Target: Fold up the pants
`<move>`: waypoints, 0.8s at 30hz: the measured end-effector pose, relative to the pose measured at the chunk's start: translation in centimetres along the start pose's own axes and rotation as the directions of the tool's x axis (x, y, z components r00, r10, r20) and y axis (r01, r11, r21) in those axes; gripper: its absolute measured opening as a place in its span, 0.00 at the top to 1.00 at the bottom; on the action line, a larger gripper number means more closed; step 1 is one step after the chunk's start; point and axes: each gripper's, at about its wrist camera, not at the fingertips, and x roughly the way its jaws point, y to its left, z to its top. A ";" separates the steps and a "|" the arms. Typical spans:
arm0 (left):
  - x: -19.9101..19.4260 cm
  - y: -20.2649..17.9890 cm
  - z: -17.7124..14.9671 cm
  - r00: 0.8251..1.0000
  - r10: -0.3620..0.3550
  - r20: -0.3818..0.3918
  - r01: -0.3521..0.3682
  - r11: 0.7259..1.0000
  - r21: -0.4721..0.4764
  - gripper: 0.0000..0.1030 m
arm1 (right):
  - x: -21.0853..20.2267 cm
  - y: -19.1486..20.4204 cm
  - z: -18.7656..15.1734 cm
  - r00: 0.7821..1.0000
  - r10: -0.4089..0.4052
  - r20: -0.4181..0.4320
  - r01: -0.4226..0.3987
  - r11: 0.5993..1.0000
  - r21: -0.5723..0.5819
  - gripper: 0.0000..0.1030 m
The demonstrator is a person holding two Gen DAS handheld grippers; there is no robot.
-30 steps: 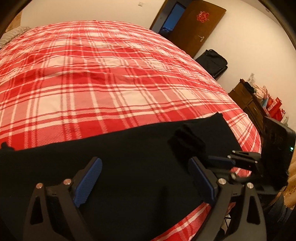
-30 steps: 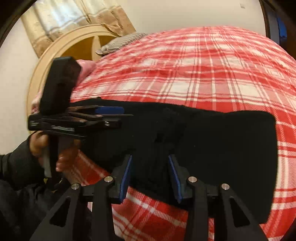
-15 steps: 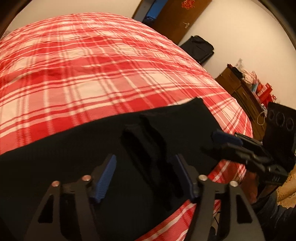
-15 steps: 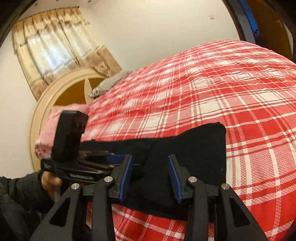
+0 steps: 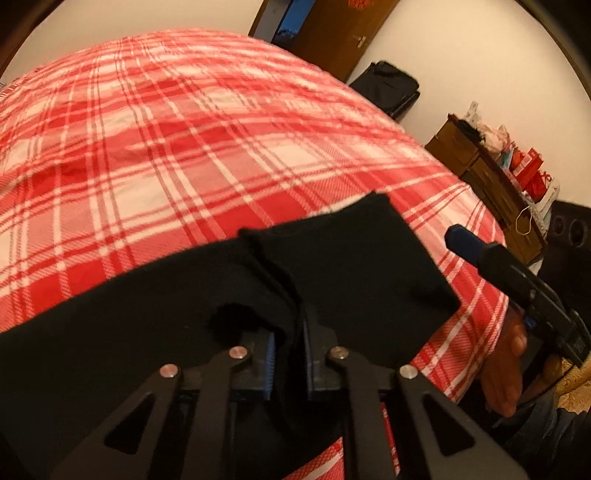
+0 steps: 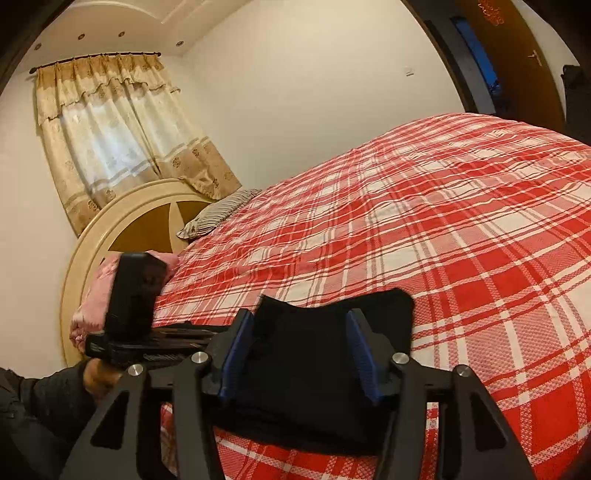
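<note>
Black pants (image 5: 354, 266) lie across the near edge of a red plaid bed (image 5: 184, 147), with one end folded back over the rest. My left gripper (image 5: 288, 354) is shut on a raised fold of the pants near that folded end. In the right wrist view the pants (image 6: 306, 365) show between the blue pads of my right gripper (image 6: 299, 350). Its jaws are opening and the pads stand apart from the cloth. From the left wrist view the right gripper's blue fingertip (image 5: 463, 240) hovers beyond the pants' end, held by a hand (image 5: 506, 373).
A round wooden headboard (image 6: 122, 221), a striped pillow (image 6: 218, 214) and a pink cloth (image 6: 92, 295) sit at the bed's head under a curtain (image 6: 122, 136). Past the bed's foot are a brown door (image 5: 332, 33), a black bag (image 5: 388, 88) and a cluttered wooden cabinet (image 5: 491, 184).
The left jaws closed from wide open onto a fold of the pants. The right gripper tilted up and drew back towards the pants' end, and its jaws widened.
</note>
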 end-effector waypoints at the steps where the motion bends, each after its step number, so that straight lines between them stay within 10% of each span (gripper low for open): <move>1: -0.5 0.2 0.0 1.000 -0.002 0.011 0.002 1.000 -0.003 0.88 | 0.2 0.0 -0.1 1.000 -0.003 -0.009 0.003 1.000 -0.002 0.47; 24: -7.7 9.5 -4.6 0.991 0.119 0.066 -0.103 0.971 -0.216 0.88 | 2.4 4.3 -2.6 0.985 0.104 -0.138 -0.128 0.977 -0.172 0.47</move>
